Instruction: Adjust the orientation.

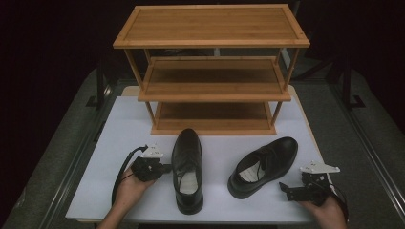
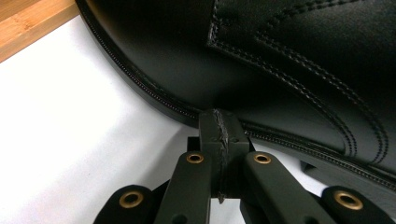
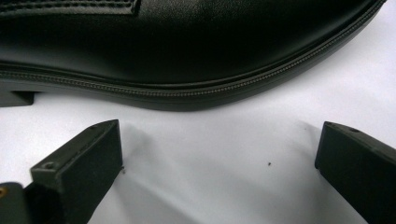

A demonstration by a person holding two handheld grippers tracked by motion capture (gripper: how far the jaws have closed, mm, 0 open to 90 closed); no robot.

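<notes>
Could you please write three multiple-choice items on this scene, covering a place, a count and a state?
1. Where do the two black dress shoes stand?
A. on the white table before the rack
B. on the rack's top shelf
C. on the floor

2. How many shelves has the bamboo shoe rack?
A. two
B. three
C. five

3. How do the right tongs stand?
A. shut on a shoe
B. shut, empty
C. open

Answers: 1 A, the left shoe and right shoe rest on the table; 2 B, the rack shows three tiers; 3 C, the right tongs have jaws wide apart.
</notes>
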